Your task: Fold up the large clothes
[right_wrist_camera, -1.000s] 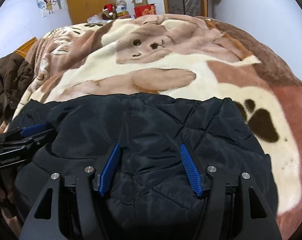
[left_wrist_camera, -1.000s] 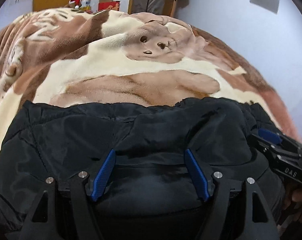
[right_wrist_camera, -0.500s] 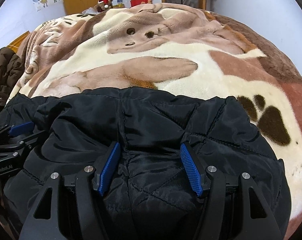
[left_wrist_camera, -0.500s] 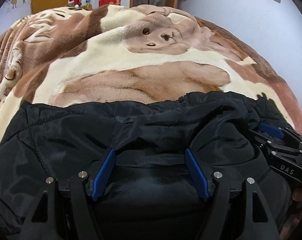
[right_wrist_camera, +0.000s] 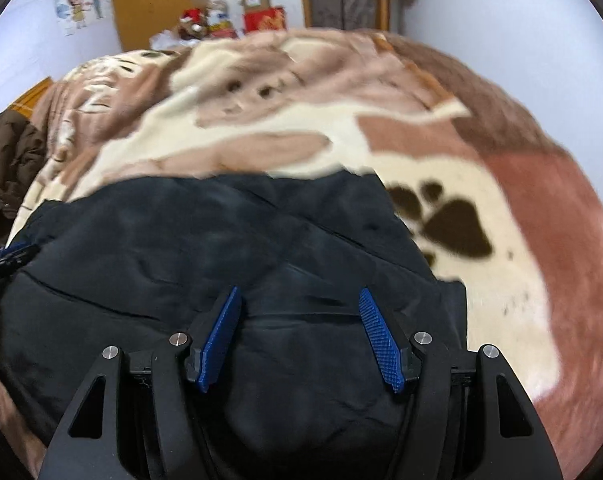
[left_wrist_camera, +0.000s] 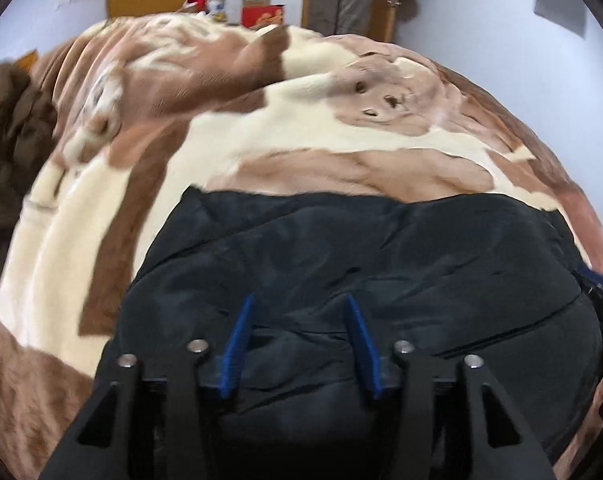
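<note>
Your left gripper and right gripper both sit low over the black jacket, blue ribbed fingers spread, pinching nothing. No readable writing on either. Jacket is smooth, quilted, puffy, bunched into a rounded heap on the bed, touching the plush blanket with a brown-and-cream bear and paw print. Brown coat lies at the left edge. Red box stands by the far wall.
</note>
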`<move>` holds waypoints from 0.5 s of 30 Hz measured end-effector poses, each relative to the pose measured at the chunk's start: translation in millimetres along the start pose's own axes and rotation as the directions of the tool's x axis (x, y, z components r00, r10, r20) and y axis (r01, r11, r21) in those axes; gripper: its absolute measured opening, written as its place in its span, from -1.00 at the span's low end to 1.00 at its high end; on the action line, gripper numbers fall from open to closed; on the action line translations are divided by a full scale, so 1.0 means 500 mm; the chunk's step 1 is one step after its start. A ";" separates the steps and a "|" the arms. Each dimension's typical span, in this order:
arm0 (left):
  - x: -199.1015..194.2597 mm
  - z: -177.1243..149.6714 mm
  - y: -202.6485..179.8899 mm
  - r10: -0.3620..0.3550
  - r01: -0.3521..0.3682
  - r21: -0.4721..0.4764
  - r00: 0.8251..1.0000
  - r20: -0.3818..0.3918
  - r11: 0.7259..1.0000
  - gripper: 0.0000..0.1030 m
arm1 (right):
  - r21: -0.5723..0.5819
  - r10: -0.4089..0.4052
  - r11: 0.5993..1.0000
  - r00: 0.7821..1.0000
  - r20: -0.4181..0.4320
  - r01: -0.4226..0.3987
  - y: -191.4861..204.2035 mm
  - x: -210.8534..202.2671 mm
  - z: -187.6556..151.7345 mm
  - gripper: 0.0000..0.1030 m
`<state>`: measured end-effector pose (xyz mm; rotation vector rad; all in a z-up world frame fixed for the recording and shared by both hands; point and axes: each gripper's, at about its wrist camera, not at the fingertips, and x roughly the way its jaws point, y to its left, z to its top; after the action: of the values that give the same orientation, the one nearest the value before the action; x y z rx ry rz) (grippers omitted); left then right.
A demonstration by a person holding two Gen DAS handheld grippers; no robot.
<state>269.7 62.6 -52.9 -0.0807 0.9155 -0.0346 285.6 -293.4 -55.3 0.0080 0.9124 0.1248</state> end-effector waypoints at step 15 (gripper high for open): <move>0.000 0.004 -0.007 0.019 -0.020 0.027 1.000 0.017 0.999 -0.19 | 0.001 -0.041 0.999 0.999 -0.010 0.041 -0.001 0.011 0.013 0.19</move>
<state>271.4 59.1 -51.4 -0.0471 0.8985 -0.0278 294.3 -292.9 -55.7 -0.0103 0.9220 0.0859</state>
